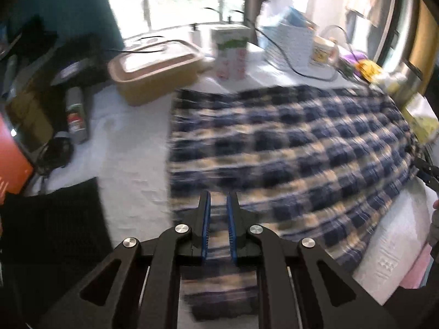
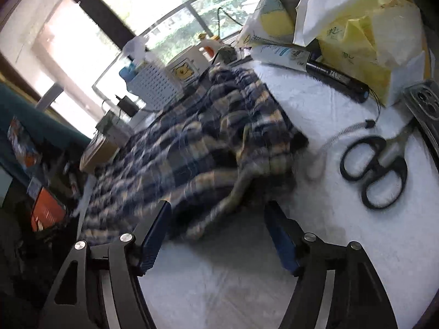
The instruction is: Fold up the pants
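Blue and cream plaid pants [image 1: 288,148] lie spread over the white-covered table, blurred by motion. My left gripper [image 1: 218,203] hovers over their near edge; its blue pads stand a narrow gap apart with plaid cloth showing between and below them, and I cannot tell if they pinch it. In the right wrist view the pants [image 2: 192,142] lie bunched and rumpled ahead. My right gripper [image 2: 218,208] is wide open and empty, just short of the pants' near folded edge.
Black scissors [image 2: 373,167], a black tube and yellow tissue packs [image 2: 356,44] lie right of the pants. A tan lidded box [image 1: 156,68], carton, white basket [image 1: 290,46] and mug stand behind. A bottle [image 1: 76,115] and dark items sit left.
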Demonstrator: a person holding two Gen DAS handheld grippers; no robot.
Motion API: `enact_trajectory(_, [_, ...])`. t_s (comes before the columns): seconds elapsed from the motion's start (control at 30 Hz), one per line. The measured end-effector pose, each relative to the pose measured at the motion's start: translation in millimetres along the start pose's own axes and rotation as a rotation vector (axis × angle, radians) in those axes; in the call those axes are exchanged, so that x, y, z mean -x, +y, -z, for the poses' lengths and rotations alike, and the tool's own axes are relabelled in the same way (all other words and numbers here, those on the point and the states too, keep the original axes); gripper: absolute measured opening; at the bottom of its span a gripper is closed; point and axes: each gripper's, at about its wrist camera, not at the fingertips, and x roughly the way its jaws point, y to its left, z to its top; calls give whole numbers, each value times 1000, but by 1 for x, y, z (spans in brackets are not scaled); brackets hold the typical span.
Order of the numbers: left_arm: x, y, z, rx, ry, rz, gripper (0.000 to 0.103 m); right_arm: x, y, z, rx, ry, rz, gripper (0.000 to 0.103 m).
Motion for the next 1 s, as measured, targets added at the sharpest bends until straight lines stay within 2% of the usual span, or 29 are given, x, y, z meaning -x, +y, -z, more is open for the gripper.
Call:
enact_trajectory(0.27, [-3, 37, 5, 97, -2, -29, 11, -21, -21, -33, -201, -91, -60, 72])
enact_trajectory(0.33, [-3, 42, 5, 113, -8, -30, 11, -27, -21, -39, -235, -108, -45, 58])
enact_trajectory(0.37, [-2, 43, 5, 116, -11, -30, 11, -31, -22, -40, -255, -107, -47, 32])
enact_trajectory(0.4, [-1, 44, 6, 120, -15, -28, 11, -34, -24, -41, -281, -105, -58, 22])
enact_trajectory(0.5, [0, 50, 9, 128, -22, -22, 11, -34, -27, -41, -327, -123, -71, 19])
enact_trajectory(0.67, [-2, 57, 11, 136, -26, -5, 11, -11, -1, -56, -252, -196, -49, 18])
enact_trajectory(0.83, [1, 59, 12, 128, -55, 29, 11, 7, 49, -77, -124, -250, -53, 18])
enact_trajectory(1.0, [6, 67, 12, 132, -96, 63, 11, 3, 114, -89, 18, -252, -100, 18])
